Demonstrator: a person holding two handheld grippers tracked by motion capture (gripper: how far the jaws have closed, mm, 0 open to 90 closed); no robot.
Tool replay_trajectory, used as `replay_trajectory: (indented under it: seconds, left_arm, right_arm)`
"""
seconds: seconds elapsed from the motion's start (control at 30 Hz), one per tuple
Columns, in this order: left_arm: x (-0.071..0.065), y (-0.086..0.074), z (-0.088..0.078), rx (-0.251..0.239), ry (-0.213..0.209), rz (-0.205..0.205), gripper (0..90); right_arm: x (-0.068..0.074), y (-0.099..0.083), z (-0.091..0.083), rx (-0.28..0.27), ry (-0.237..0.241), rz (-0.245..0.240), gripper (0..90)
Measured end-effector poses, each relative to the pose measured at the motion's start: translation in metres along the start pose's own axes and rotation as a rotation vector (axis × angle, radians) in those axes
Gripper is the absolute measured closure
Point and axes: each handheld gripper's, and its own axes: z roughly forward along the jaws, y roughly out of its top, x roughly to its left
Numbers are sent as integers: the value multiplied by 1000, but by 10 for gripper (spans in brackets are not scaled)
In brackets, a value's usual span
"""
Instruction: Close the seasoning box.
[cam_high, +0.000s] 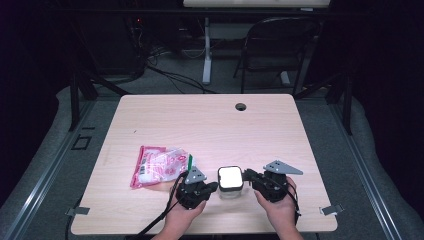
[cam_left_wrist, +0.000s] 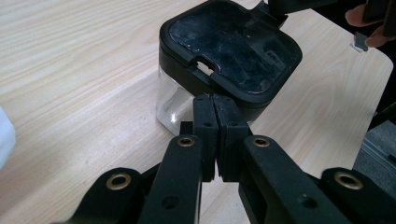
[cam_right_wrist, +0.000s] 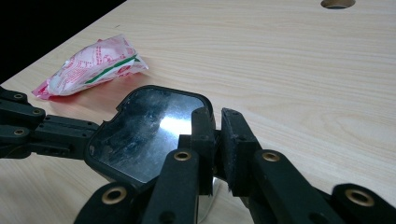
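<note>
A small clear container (cam_high: 230, 183) with a black square lid (cam_left_wrist: 233, 46) stands near the table's front edge. My left gripper (cam_high: 214, 186) lies at its left side; in the left gripper view its jaws (cam_left_wrist: 215, 100) are shut, pad against pad, with the tips against the lid's rim. My right gripper (cam_high: 247, 176) is at the container's right side. In the right gripper view its jaws (cam_right_wrist: 215, 114) stand almost together at the lid's (cam_right_wrist: 144, 130) edge and seem to pinch it. A pink and white plastic bag (cam_high: 160, 166) lies left of the container, apart from both grippers.
The wooden table (cam_high: 210, 125) has a cable hole (cam_high: 241, 106) near its far edge. A folding chair (cam_high: 280, 45) and a desk leg stand behind the table on the grey floor. Metal clips (cam_high: 331, 210) sit at the front corners.
</note>
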Motion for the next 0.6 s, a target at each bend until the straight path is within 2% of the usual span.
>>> replay_trajectory:
  seconds: [0.37,0.6]
  left_arm:
    - [0,3,-3,-14,-2,-8,886]
    - [-2,9,-7,-35,-18,-9,887]
  right_arm:
    - [0,0,-1,0,-1,4,840]
    - [-1,-1,-1,-7,1,12,841]
